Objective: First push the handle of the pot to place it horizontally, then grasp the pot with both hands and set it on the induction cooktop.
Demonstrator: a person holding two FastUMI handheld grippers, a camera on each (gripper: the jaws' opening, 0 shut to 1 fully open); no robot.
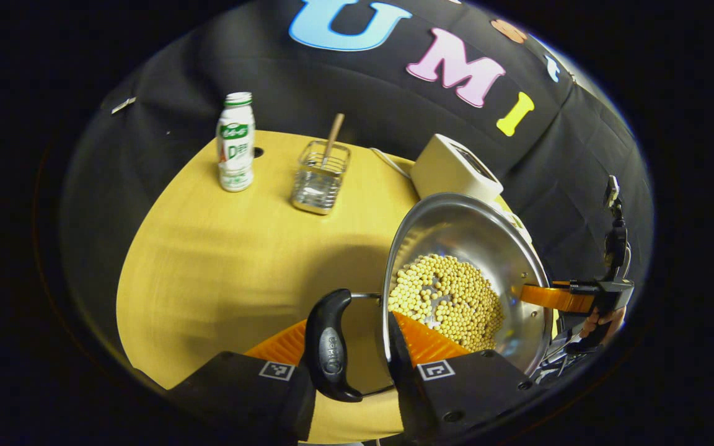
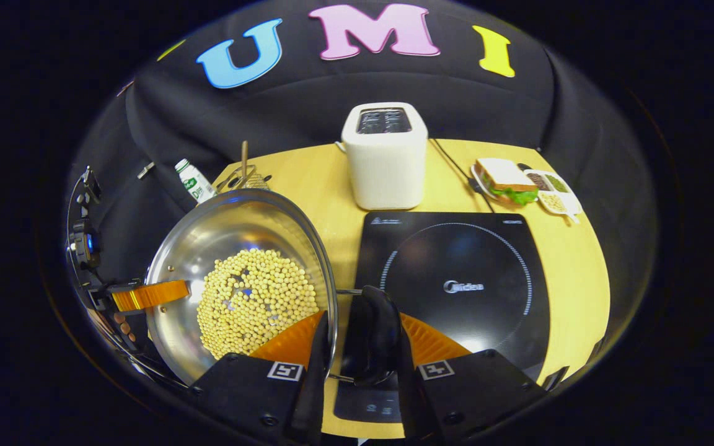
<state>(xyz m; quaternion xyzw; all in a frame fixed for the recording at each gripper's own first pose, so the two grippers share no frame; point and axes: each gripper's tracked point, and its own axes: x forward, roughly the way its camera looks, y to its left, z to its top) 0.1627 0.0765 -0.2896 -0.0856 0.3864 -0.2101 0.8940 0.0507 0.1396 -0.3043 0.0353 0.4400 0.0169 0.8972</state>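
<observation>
A steel pot (image 1: 456, 229) holding soybeans (image 1: 447, 297) is between my two grippers. My left gripper (image 1: 348, 322) is shut across one black side handle (image 1: 329, 347) and the rim, with one finger inside the pot. The right gripper's finger (image 1: 571, 297) and a hand (image 1: 605, 322) show at the far rim. In the right gripper view my right gripper (image 2: 360, 317) is shut the same way across the other handle (image 2: 372, 334) and the rim of the pot (image 2: 233, 223). The black induction cooktop (image 2: 456, 272) lies just right of the pot, bare.
A white toaster (image 2: 385, 155) stands behind the cooktop with its cord beside it. A sandwich plate (image 2: 506, 179) and a small dish (image 2: 552, 192) are at the back right. A milk bottle (image 1: 235, 142) and a wire basket (image 1: 320, 176) holding a wooden stick stand on the yellow table (image 1: 208, 260).
</observation>
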